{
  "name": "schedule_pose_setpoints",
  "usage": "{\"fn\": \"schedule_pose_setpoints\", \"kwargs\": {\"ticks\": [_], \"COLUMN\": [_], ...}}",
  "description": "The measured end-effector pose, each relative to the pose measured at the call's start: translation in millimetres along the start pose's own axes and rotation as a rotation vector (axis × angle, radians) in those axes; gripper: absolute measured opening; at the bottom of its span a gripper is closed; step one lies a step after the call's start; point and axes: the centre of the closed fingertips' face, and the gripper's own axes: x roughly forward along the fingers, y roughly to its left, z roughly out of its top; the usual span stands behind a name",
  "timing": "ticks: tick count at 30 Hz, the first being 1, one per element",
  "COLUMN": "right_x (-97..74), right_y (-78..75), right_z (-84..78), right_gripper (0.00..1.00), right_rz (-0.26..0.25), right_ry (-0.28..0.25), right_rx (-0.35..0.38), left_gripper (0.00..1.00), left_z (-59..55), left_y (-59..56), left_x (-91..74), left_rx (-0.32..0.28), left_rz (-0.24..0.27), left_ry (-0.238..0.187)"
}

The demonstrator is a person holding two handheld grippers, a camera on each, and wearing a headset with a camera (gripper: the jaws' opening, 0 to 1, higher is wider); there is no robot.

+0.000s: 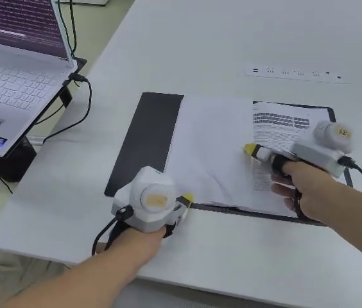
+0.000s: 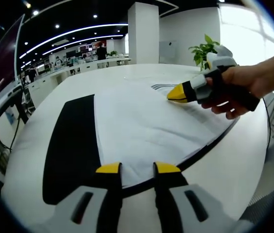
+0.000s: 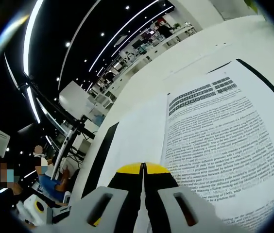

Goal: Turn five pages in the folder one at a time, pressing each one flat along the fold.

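Folder (image 1: 147, 138) is lying open and flat on the white table (image 1: 232, 45). Its long spread is running left to right in front of the person, and its fold is running away from them. Its black inside cover is showing on the left. A blank white page (image 1: 210, 154) is lying over the middle. A printed page (image 1: 290, 125) is sitting on the right, with its text reading upright toward the person.

Left gripper (image 1: 186, 200) is sitting at the folder's near edge, pointing right and a little away from the person. In the left gripper view its yellow-tipped jaws are standing a narrow gap apart, with the black near edge and the bottom of the blank white page showing in the gap. Cannot tell whether the tips are touching the paper.

Right gripper (image 1: 251, 150) is pointing left from the right side, with its yellow tips over the line where the blank white page meets the printed page. In the right gripper view its jaws are pressed together tip to tip. Cannot tell whether any paper is pinched between them.

Laptop (image 1: 14, 70) is standing open just off the table's left edge, with a black cable (image 1: 72, 125) drooping beside it.
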Motion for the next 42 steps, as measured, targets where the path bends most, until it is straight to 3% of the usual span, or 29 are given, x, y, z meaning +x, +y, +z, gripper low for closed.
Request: {"fn": "schedule_pose_setpoints", "kwargs": {"ticks": [7, 12, 24, 42], "right_x": [-0.2, 4.6, 36.0, 68.9], "right_y": [4.0, -2.9, -30.5, -44.4], "right_z": [8.9, 20.0, 49.7, 81.8], "right_gripper": [0.0, 0.0, 0.0, 0.0], "right_rz": [0.008, -0.006, -0.024, -0.041], "right_ry": [-0.022, -0.056, -0.105, -0.183], "right_rx": [0.01, 0.038, 0.087, 0.13], "left_gripper": [0.24, 0.24, 0.23, 0.23], "left_z": [-1.2, -1.4, -0.8, -0.3], "left_y": [0.3, 0.4, -0.4, -0.3], "left_x": [1.7, 2.1, 0.1, -0.9], "left_rx": [-0.006, -0.006, -0.012, -0.021], "left_rz": [0.009, 0.008, 0.013, 0.019], "left_ry": [-0.013, -0.018, -0.034, -0.05]}}
